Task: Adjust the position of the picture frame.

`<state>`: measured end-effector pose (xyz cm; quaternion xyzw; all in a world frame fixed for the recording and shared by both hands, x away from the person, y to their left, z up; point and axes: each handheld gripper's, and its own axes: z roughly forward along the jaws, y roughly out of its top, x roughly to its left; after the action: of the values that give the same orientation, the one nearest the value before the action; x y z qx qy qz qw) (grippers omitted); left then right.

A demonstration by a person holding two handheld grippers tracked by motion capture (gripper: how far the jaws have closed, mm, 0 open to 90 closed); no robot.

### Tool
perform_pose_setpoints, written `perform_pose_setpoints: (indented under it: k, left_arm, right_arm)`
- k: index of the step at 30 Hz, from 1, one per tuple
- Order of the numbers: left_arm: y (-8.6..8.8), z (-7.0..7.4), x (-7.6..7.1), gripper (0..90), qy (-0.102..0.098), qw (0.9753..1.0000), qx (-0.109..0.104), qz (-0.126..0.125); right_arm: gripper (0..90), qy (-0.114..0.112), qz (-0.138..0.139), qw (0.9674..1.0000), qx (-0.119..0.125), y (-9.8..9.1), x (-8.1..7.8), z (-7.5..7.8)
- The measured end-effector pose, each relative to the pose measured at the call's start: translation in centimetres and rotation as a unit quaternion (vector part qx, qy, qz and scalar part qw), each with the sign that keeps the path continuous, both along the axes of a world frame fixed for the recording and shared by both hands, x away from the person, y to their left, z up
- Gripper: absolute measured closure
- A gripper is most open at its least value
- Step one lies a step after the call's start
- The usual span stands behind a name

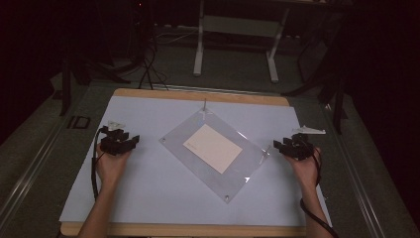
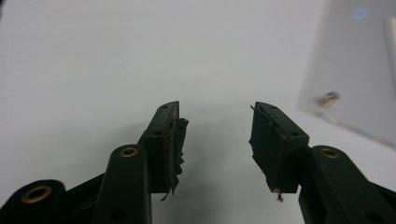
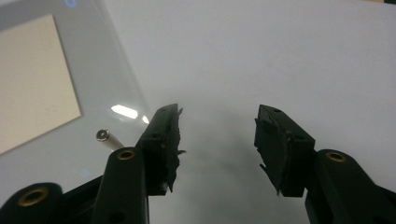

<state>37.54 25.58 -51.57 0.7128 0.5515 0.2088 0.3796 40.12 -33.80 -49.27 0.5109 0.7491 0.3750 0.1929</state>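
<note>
On the surface (image 1: 148, 198) lay one clear acrylic frame (image 1: 198, 163), turned at an angle, so that its corners pointed toward the edges of the surface. Inside the frame there was one cream card (image 1: 213, 148), about in the middle of it. I could count four small metal standoff pins at the corners of the frame: one at the far corner (image 1: 204, 105), which stood upright, one at the near corner (image 1: 227, 198), one at the right corner (image 1: 268, 147), and one at the left corner (image 1: 162, 140), which was hard to see.

Two hands of a person came from the near edge, and each held one black claw. The left claw (image 1: 121, 140) rested at the left of the frame, well apart from it. Its jaws stood open, with only the pale surface between the two pads (image 2: 173, 140); nothing was held. In the left gripper view one corner pin (image 2: 328, 99) of the frame showed at the right, blurred.

The right claw (image 1: 292, 145) was near the right corner of the frame. Its jaws were also wide open and empty. In the right gripper view one pin (image 3: 107, 138) lay just beside the left jaw, not between the pads, and the card (image 3: 32, 79) showed at the left under the clear sheet.
</note>
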Motion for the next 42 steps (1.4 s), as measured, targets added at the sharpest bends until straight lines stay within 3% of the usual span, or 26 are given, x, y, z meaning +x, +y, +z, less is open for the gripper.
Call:
perform_pose_setpoints:
  k: [1,3,5,8,10,22,27,36,42]
  left_arm:
    - [-0.1,0.1,0.1,54.3,0.001,0.9999,-0.004,-0.010]
    - [-0.6,0.4,0.3,54.3,-0.002,0.9994,0.017,-0.030]
    - [-1.0,0.7,0.4,54.3,-0.006,0.9989,0.022,-0.042]
    - [-1.3,1.2,0.7,54.3,-0.018,0.9984,-0.003,-0.054]
    - [-1.6,1.5,0.9,55.1,-0.021,0.9979,-0.008,-0.061]
    - [-4.4,2.3,2.4,54.1,-0.029,0.9961,0.003,-0.084]
    - [-5.3,1.9,2.9,54.2,-0.027,0.9957,-0.008,-0.088]
    - [-6.4,1.2,3.4,55.4,-0.015,0.9947,-0.004,-0.102]
    - [-7.2,1.3,3.7,54.9,-0.016,0.9941,-0.001,-0.107]
  right_arm:
    - [49.3,0.000,0.002,1.0000,0.005,-0.1,-0.1,0.1]
    - [49.5,0.002,0.003,1.0000,-0.003,-0.2,-0.4,0.3]
    - [50.3,0.003,0.008,0.9999,-0.007,-0.2,-0.7,0.5]
    - [52.4,-0.004,0.018,0.9997,-0.015,-0.1,-1.1,0.8]
    - [52.8,-0.007,0.022,0.9995,-0.020,0.0,-1.5,1.1]
    - [57.9,-0.008,0.049,0.9979,-0.041,1.1,-3.2,1.1]
    - [56.1,-0.008,0.059,0.9979,-0.028,1.2,-3.6,0.6]
    - [57.6,-0.008,0.086,0.9954,-0.040,2.3,-3.9,0.0]
    - [65.3,-0.015,0.082,0.9954,-0.048,3.3,-3.2,-0.1]
